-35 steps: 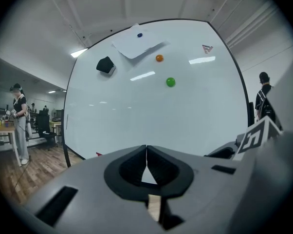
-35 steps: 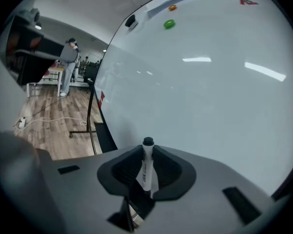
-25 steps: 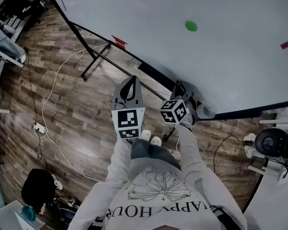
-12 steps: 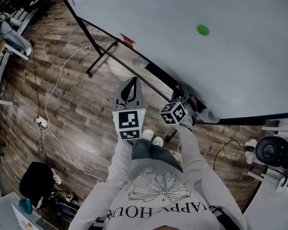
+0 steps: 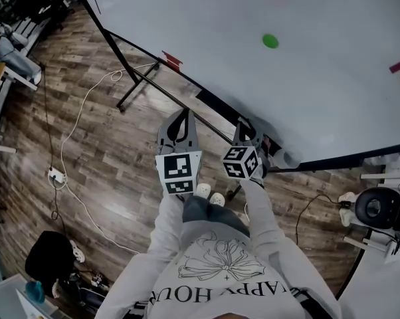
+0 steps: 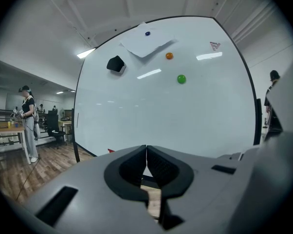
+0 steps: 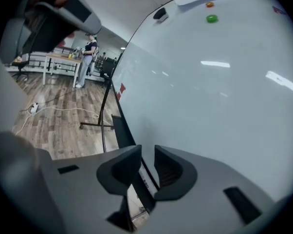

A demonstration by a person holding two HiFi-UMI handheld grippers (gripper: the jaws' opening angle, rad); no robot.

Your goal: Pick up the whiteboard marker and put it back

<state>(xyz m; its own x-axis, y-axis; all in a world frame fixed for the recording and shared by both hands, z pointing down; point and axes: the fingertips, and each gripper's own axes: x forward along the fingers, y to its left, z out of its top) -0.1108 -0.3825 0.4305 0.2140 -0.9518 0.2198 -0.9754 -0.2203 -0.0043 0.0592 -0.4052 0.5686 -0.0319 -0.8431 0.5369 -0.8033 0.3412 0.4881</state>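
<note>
Head view, lower centre: left gripper (image 5: 181, 117) and right gripper (image 5: 243, 126) are hovering by the whiteboard tray (image 5: 216, 105); left gripper view: jaws are sitting pressed together, empty; right gripper view: jaws, having just been opening, are standing spread clear of the whiteboard marker (image 7: 142, 178), which is lying in the tray at lower centre, so the put-back is looking done.

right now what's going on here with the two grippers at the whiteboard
A person stands at the whiteboard with a gripper in each hand. The right gripper is down at the board's tray. Its jaws have just been opening and stand apart. The whiteboard marker shows between them, seemingly lying along the tray, with the pads not pressing on it. The left gripper is shut and empty, held beside the right one. The marker looks put back.
</note>
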